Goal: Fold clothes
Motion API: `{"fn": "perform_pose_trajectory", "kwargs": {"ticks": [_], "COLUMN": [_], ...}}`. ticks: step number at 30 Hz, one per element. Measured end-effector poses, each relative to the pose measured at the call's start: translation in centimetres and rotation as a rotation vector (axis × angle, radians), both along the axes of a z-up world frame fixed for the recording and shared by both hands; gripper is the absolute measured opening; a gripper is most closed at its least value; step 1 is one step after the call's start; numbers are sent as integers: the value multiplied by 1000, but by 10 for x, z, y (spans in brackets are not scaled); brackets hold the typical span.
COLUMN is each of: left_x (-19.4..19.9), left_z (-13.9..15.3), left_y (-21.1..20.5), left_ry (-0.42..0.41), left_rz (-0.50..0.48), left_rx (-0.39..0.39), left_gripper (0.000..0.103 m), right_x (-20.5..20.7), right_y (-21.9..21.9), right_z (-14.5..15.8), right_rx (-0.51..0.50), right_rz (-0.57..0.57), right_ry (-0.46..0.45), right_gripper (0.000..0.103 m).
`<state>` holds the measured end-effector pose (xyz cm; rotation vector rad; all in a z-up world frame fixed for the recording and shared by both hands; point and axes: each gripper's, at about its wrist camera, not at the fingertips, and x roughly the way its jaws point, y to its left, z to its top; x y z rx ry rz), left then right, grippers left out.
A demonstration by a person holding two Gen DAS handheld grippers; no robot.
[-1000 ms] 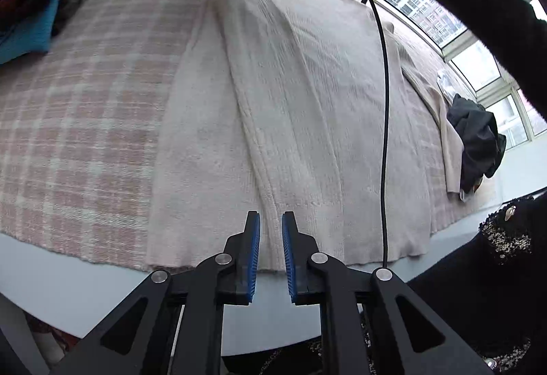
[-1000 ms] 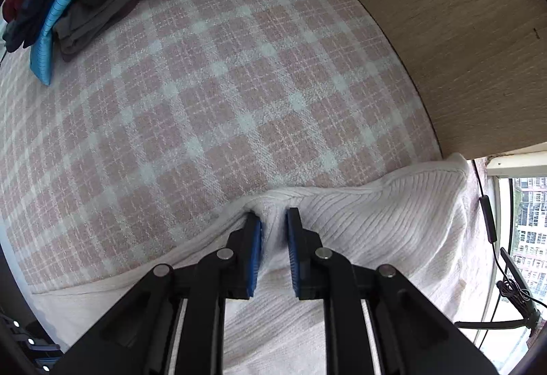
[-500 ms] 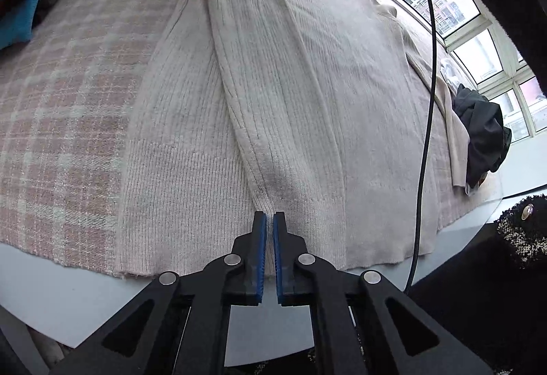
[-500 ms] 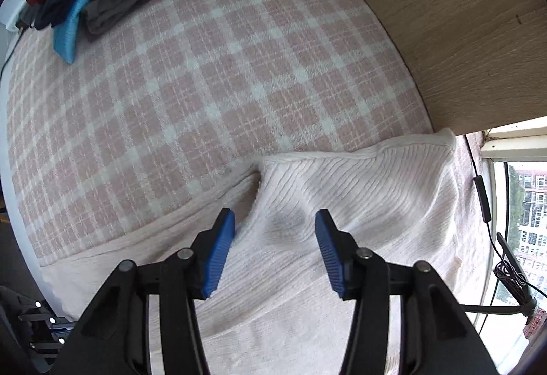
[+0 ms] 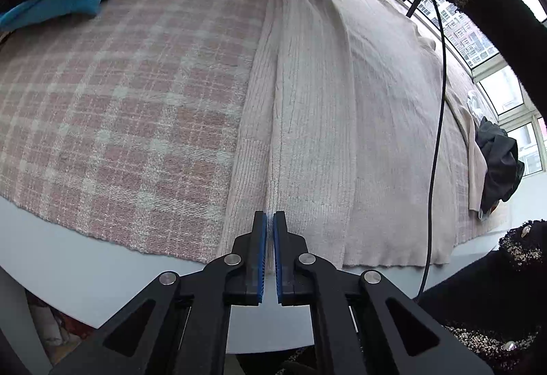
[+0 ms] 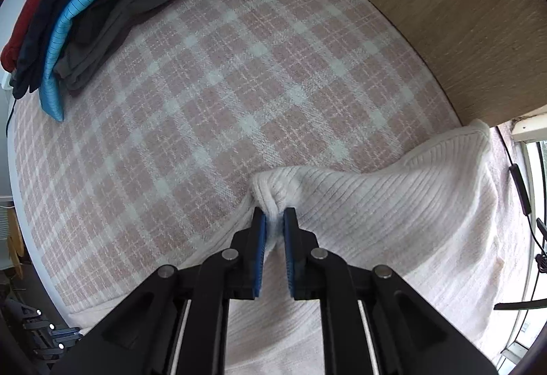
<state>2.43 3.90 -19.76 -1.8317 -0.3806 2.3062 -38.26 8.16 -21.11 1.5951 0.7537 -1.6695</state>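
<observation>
The right gripper (image 6: 272, 216), which stood open over the cloth half a second ago, has just closed and now pinches a bunched fold at the far corner of the cream ribbed knit garment (image 6: 393, 204), the wool puckering up between its blue pads. The left gripper (image 5: 270, 221) is clenched on the near hem of the same fold, where a second ago its jaws stood slightly apart just short of it. Between the two holds the folded edge now runs straighter and lies further over the body of the garment, which is spread on the pink-and-white checked blanket (image 5: 119, 108). I judge both ends are secured for carrying this lengthwise fold across. A stack of folded clothes (image 6: 85, 16) sits well apart.
</observation>
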Motion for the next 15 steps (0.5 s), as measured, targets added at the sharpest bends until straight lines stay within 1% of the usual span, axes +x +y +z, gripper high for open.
{"fn": "perform_pose_trajectory", "kwargs": {"ticks": [2, 3, 4, 5, 6, 7, 8, 9, 11, 12, 14, 15], "left_x": [0, 1, 2, 2, 2, 1, -1, -5, -13, -15, -18, -18], "left_z": [2, 8, 13, 18, 22, 24, 23, 19, 10, 6, 1, 0], "left_y": [-3, -5, -8, -9, -8, -7, -5, -1, 6, 8, 12, 13], "left_ry": [-14, 2, 17, 37, 54, 67, 70, 60, 40, 32, 23, 29], "left_rz": [15, 30, 45, 50, 49, 41, 34, 22, -2, -12, -34, -42], "left_rx": [-33, -36, -41, -58, -86, -107, -120, -120, -122, -138, -160, -159], "left_gripper": [6, 15, 21, 32, 41, 43, 43, 44, 44, 44, 44, 42], "right_x": [-8, -15, -22, -30, -39, -41, -44, -37, -10, 5, 19, 26], "right_y": [3, 10, 21, 36, 51, 61, 71, 72, 65, 68, 49, 41], "right_z": [3, 13, 29, 45, 62, 72, 83, 86, 78, 59, 30, 12], "right_rx": [-31, -93, -164, -228, -290, -293, -296, -272, -235, -220, -192, -174], "right_rz": [-20, -50, -88, -139, -190, -218, -245, -232, -211, -198, -168, -161], "right_ry": [-37, -80, -104, -101, -98, -68, -40, -23, -23, -40, -67, -66], "right_gripper": [14, 15, 15, 16, 22, 27, 28, 30, 30, 30, 30, 30]}}
